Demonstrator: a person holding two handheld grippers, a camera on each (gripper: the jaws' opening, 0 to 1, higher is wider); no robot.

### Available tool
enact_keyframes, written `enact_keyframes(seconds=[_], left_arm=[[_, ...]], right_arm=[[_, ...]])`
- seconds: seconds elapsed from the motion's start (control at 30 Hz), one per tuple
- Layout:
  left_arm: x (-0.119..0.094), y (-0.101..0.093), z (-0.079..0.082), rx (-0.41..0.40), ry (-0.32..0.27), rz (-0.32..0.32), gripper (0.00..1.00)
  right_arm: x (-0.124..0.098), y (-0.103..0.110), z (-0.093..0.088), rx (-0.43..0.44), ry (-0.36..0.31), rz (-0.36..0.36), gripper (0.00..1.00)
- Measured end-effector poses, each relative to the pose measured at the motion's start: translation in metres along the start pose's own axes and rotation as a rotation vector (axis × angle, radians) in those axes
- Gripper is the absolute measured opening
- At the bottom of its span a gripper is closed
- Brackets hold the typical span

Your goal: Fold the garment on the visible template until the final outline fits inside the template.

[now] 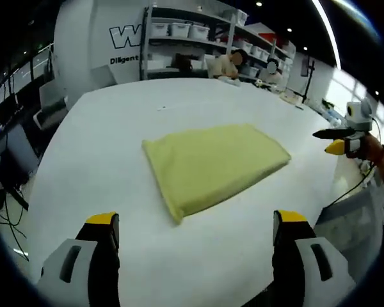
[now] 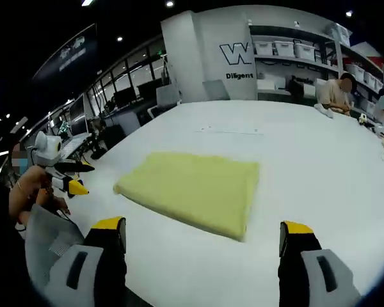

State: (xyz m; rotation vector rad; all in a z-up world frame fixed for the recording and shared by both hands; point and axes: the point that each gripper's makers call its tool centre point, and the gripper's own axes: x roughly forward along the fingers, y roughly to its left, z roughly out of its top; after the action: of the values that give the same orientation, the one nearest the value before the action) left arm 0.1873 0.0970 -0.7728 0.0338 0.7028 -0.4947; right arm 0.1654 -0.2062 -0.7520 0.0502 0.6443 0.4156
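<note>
A pale yellow folded cloth garment (image 1: 214, 165) lay flat on the large white desk (image 1: 102, 147), as a compact, roughly rectangular pad with a thick folded edge on the side nearest to the left gripper. No marked template outline could be made out on the desk around the garment.

In the left gripper view, the left gripper (image 1: 195, 220) was held just before the near edge of the garment, above the desk and not touching the cloth. Its two grey jaws with yellow tips stood wide apart and gripped nothing. To the right of the garment, past the desk edge, the right gripper (image 1: 341, 142) was seen in a hand (image 1: 374, 150), well apart from the cloth.

In the right gripper view, the right gripper (image 2: 201, 225) was also near the garment (image 2: 195, 192) and clear of it, with its jaws spread wide and empty. The left gripper (image 2: 73, 178) appeared to the left of the garment, held by a hand (image 2: 27, 185) beside the desk (image 2: 307, 147).

Beyond the garment, at the far side of the desk, a seated person (image 1: 227, 64) was in front of grey metal shelves with white boxes (image 1: 179, 32)
</note>
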Motion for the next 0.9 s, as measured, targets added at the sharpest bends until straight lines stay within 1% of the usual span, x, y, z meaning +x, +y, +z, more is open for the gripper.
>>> enact_keyframes(seconds=[0.07, 0.2, 0.4, 0.47, 0.5, 0.53, 0.67, 0.73, 0.8, 0.9], left_arm=[[-0.005, -0.002, 0.002, -0.014, -0.016, -0.004, 0.99], [-0.015, -0.005, 0.001, 0.000, -0.007, 0.008, 0.99], [-0.027, -0.014, 0.003, 0.006, -0.014, 0.001, 0.99], [-0.029, -0.016, 0.002, 0.018, -0.013, 0.000, 0.99], [-0.029, -0.016, 0.002, 0.016, -0.012, 0.003, 0.99], [-0.030, -0.016, 0.002, 0.017, -0.025, -0.004, 0.99], [-0.032, -0.017, 0.001, 0.012, -0.024, -0.015, 0.99], [-0.032, -0.016, 0.000, 0.019, -0.015, -0.017, 0.99], [-0.033, -0.015, -0.002, 0.027, 0.005, -0.013, 0.99], [-0.034, -0.014, -0.001, 0.028, 0.003, -0.014, 0.99]], right_arm=[[-0.003, 0.004, 0.000, 0.002, -0.005, 0.001, 0.99], [-0.012, 0.016, -0.001, -0.001, -0.003, 0.026, 0.99], [-0.020, 0.019, -0.003, -0.045, 0.007, 0.015, 0.99], [-0.022, 0.018, -0.002, -0.049, 0.006, 0.008, 0.99], [-0.024, 0.019, -0.001, -0.050, 0.001, 0.003, 0.99], [-0.025, 0.020, 0.000, -0.051, -0.004, 0.003, 0.99], [-0.028, 0.023, 0.001, -0.061, 0.000, -0.002, 0.99], [-0.028, 0.024, 0.003, -0.061, -0.014, -0.002, 0.99], [-0.027, 0.024, 0.003, -0.053, -0.014, -0.003, 0.99], [-0.024, 0.024, 0.002, -0.047, -0.011, -0.006, 0.99]])
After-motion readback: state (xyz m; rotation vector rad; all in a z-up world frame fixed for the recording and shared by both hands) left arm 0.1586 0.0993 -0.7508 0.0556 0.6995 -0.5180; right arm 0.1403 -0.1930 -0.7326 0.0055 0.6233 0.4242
